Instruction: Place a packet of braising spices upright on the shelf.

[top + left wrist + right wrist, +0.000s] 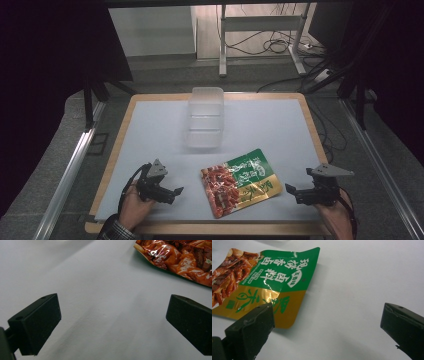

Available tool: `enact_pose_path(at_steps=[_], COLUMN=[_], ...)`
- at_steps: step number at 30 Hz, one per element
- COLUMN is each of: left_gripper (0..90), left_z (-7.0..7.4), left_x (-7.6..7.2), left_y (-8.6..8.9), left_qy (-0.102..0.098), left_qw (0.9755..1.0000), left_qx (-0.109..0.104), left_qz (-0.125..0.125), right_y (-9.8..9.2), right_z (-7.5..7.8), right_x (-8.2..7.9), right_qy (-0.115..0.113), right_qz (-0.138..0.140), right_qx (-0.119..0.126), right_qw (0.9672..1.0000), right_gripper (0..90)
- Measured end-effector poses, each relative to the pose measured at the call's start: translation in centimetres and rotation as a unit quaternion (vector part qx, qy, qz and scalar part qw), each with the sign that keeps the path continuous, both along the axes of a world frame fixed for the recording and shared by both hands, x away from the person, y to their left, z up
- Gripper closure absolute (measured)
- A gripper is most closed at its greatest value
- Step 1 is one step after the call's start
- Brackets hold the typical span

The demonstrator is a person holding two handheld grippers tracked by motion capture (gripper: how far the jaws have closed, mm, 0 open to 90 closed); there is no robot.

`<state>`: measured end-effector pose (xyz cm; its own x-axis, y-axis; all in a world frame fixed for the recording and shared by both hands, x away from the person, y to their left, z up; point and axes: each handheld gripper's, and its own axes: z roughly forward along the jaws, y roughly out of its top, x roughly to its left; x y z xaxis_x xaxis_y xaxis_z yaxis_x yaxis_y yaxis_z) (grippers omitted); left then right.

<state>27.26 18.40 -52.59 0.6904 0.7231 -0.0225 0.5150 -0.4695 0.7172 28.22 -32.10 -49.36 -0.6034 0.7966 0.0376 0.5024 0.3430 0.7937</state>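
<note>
Lying flat near the front edge of the desk (pixel 150 120), a glossy food pouch (pixel 241 181) sits between the two hand-held grippers, touching neither. Its printing is green and gold with white characters at one end and a picture of reddish-brown food at the other.

The left hand-held gripper (pixel 170 192) rests low over the pale desk surface to the left of the pouch, held by the person's left hand (pixel 134 205). Its jaws stand wide apart with nothing between them. In the left gripper view, the red food-printed end of the pouch (pixel 180 260) lies ahead and off to the right of the open jaws, apart from both, with bare desk between them.

The right hand-held gripper (pixel 296 192) sits to the right of the pouch, held by the person's right hand (pixel 337 215), a grey three-cornered plate on top. Its jaws are also spread wide and empty. In the right gripper view, the gold and green end of the pouch (pixel 269 282) lies just ahead of the left jaw, whose tip overlaps the pouch's gold corner in the picture; whether they touch cannot be told. The right jaw stands over bare desk.

Farther back, near the middle of the desk, stands a clear plastic container (pixel 205 117), well apart from the pouch and both grippers.
</note>
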Motion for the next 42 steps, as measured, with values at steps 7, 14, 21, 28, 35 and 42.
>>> enact_pose_path(at_steps=[7,14,21,28,35,42], left_gripper=[0.0,0.0,0.0,0.0,0.0,0.0], left_z=[-0.1,-0.1,-0.1,-0.1,-0.2,-0.2], left_x=[0.0,0.0,0.0,0.0,0.0,0.0], left_y=[-0.1,-0.1,-0.1,-0.1,-0.3,-0.3], left_qy=[0.001,0.001,0.0,0.001,0.005,0.005], left_qw=[1.0,1.0,1.0,1.0,0.9999,0.9999], left_qx=[0.003,0.004,0.006,0.007,0.012,0.014], left_qz=[0.0,0.0,-0.001,-0.002,-0.004,-0.003], right_y=[0.9,1.8,2.3,3.3,4.8,5.6], right_z=[-0.3,-0.6,-0.9,-1.2,-1.8,-2.2], right_x=[0.6,1.0,1.5,1.9,2.3,2.7], right_qy=[0.011,0.02,0.028,0.034,0.053,0.077], right_qz=[0.015,0.035,0.045,0.057,0.077,0.075], right_qx=[0.006,0.004,0.011,0.005,0.003,-0.003], right_qw=[0.9998,0.9992,0.9985,0.9978,0.9956,0.9942], right_gripper=[0.7,1.4,1.4,1.4,1.8,3.8])
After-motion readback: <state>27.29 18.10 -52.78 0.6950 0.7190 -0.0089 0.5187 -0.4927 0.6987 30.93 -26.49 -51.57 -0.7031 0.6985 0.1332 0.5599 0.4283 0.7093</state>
